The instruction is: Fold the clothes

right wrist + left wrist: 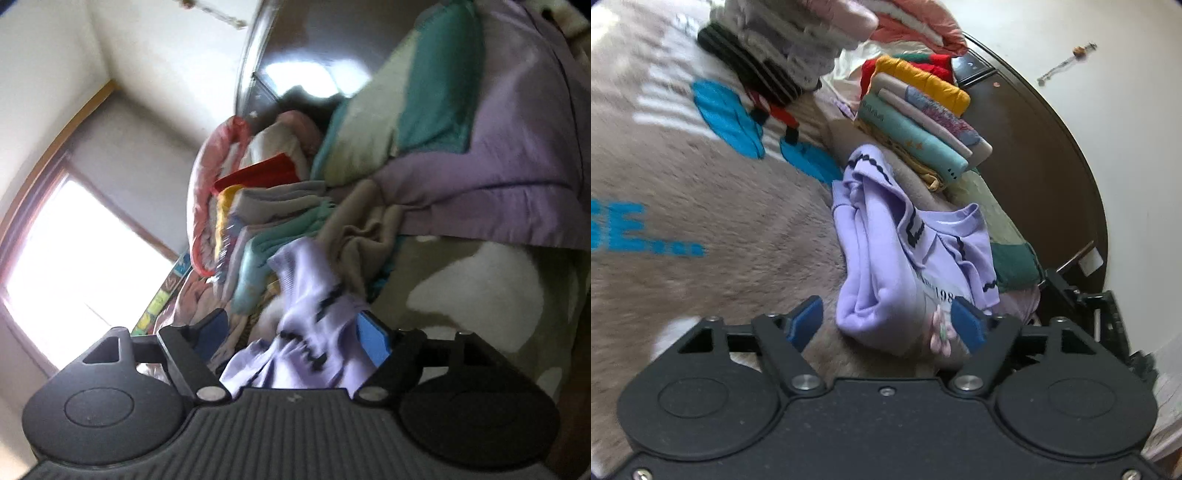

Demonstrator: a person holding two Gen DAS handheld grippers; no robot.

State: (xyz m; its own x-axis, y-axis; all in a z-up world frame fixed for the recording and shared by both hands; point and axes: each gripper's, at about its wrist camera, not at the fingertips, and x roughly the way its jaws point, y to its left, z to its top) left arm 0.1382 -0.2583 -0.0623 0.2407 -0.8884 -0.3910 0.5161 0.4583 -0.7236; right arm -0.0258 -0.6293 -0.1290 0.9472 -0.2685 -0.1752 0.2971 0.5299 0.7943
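Beige plush blanket with blue lettering fills the left and centre of the left wrist frame, a soft flat bed for folding. Against the dark headboard at upper right sits a stack of folded clothes, probably kept aside so finished pieces stay out of the way. Below it, at frame centre, the lilac sweatshirt lies bunched and roughly doubled on the blanket, not neatly squared. The left gripper hovers at its near edge, fingers spread wide, gripping nothing. The right gripper also has its fingers wide, with lilac cloth lying between them unpinched. Only the right wrist view shows the bright window at left and the stack's edge-on layers; only the left shows the sweatshirt's printed chest.
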